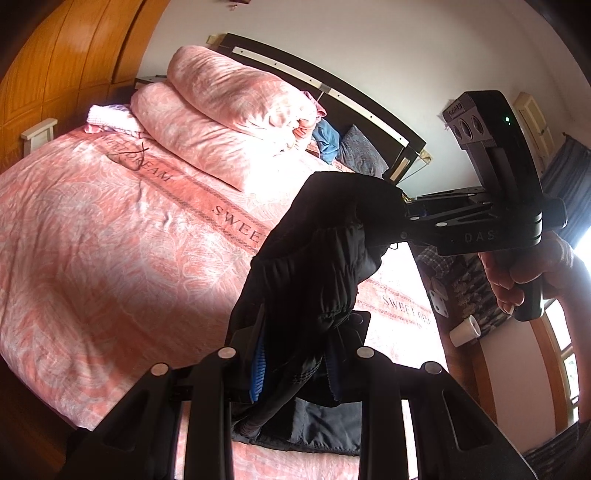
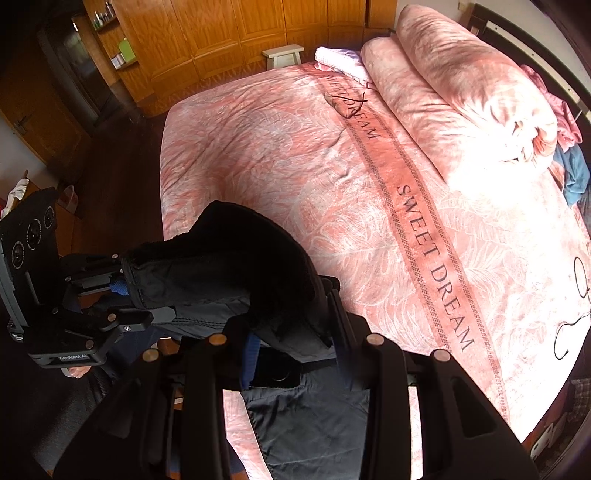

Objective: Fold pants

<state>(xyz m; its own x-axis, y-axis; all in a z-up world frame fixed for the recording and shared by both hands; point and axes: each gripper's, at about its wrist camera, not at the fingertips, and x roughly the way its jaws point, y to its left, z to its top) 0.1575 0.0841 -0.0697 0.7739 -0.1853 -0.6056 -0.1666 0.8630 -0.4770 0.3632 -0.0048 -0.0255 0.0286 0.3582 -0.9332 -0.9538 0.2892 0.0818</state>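
Black pants (image 1: 317, 258) with a gathered elastic waistband hang in the air over the bed, stretched between both grippers. My left gripper (image 1: 295, 352) is shut on the waistband, its blue pads (image 1: 258, 369) pressed into the cloth. My right gripper (image 1: 400, 214) clamps the other end at the upper right, with a hand (image 1: 517, 273) on its handle. In the right wrist view the right gripper (image 2: 295, 350) is shut on the pants (image 2: 240, 258), and the left gripper (image 2: 125, 291) grips them at the left. The legs (image 2: 306, 424) trail down onto the bedspread.
The pink "SWEET DREAM" bedspread (image 2: 332, 184) covers the bed, with a folded pink duvet (image 1: 221, 122) by the dark headboard (image 1: 332, 92). A thin black cable (image 2: 576, 314) lies at the right. Wooden wardrobe (image 2: 221, 29), white stool (image 2: 282, 53) and paper cup (image 1: 463, 330) surround the bed.
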